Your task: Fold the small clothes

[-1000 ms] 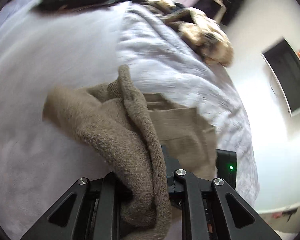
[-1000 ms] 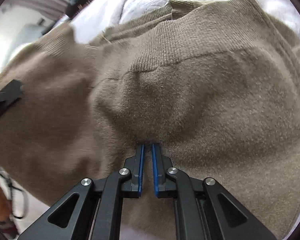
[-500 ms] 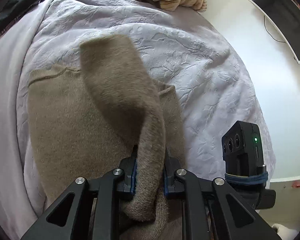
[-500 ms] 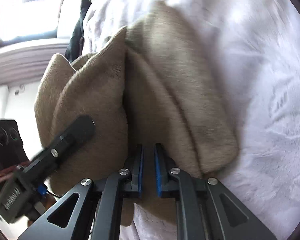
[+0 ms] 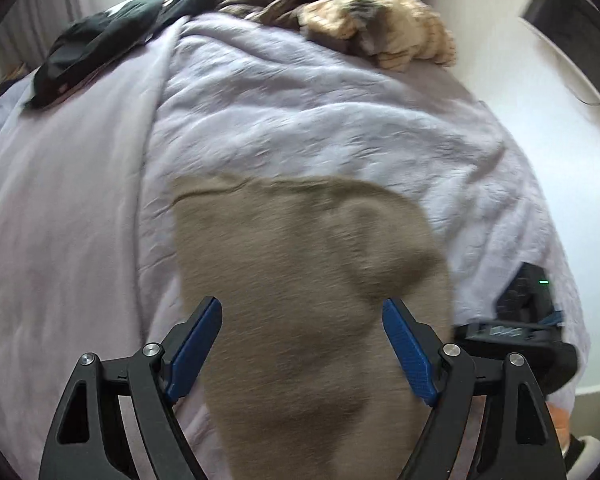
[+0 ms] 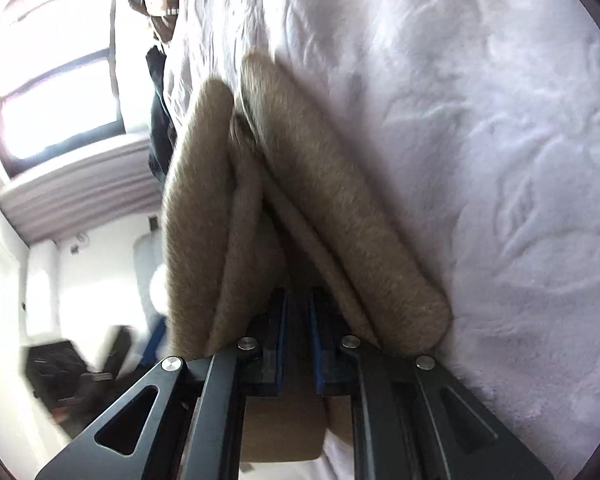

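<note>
Both wrist views look closely down at the sweater (image 5: 300, 272) on the bed (image 5: 300, 112).

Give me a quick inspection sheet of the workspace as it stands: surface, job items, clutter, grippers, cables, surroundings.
Surface: bed with pale lilac bedspread, wrinkled.
Job's things: brown knit garment lying folded on the bedspread; seen edge-on from the right wrist as stacked layers.
Clutter: dark clothes and a tan striped garment heaped at the far end.
Grippers: left gripper jaws opening, pads clear of the knit below; right gripper shut on a layer of the knit.
Cables: a thin dark cord on the wall; elsewhere nothing seen.
Surroundings: white wall, bright window.
</note>
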Action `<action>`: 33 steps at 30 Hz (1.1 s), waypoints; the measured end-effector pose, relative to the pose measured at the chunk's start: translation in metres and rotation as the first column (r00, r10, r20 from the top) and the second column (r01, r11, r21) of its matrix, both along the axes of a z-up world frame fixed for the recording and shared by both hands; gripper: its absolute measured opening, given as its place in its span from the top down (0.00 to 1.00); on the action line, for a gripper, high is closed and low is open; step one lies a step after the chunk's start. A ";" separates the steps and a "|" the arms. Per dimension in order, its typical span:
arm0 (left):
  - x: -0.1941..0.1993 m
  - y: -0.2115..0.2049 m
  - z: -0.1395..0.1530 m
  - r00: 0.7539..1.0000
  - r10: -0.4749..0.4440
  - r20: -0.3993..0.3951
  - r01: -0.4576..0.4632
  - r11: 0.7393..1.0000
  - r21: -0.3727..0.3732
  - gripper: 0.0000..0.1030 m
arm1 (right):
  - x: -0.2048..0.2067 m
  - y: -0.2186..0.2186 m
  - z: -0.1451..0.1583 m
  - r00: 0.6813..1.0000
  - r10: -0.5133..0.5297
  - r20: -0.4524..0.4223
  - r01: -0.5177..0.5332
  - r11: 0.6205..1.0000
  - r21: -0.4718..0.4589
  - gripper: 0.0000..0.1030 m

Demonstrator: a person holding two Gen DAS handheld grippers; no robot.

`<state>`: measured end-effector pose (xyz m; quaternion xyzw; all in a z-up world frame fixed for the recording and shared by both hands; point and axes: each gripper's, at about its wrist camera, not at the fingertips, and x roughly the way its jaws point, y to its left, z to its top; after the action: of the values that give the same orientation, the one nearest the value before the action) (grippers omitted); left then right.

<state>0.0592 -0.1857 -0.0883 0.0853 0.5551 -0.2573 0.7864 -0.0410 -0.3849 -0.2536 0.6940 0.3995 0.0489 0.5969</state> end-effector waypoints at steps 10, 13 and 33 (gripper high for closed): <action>0.013 0.050 -0.044 0.985 0.155 -0.073 -0.143 0.979 0.144 0.20 | -0.030 -0.013 -0.005 0.988 -0.153 0.024 0.149 0.981 0.123 0.59; 0.011 0.053 -0.051 0.983 0.160 -0.089 -0.145 0.976 0.162 0.20 | -0.028 -0.010 -0.006 0.981 -0.191 0.045 0.181 0.970 0.165 0.44; 0.011 0.061 -0.059 0.980 0.162 -0.119 -0.140 0.975 0.172 0.20 | 0.004 -0.012 0.011 0.998 -0.048 0.042 0.046 0.998 0.047 0.38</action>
<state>0.0699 -0.1248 -0.1471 0.0896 0.6300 -0.1553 0.7556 -0.0366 -0.3966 -0.2427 0.7156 0.3689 0.0592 0.5903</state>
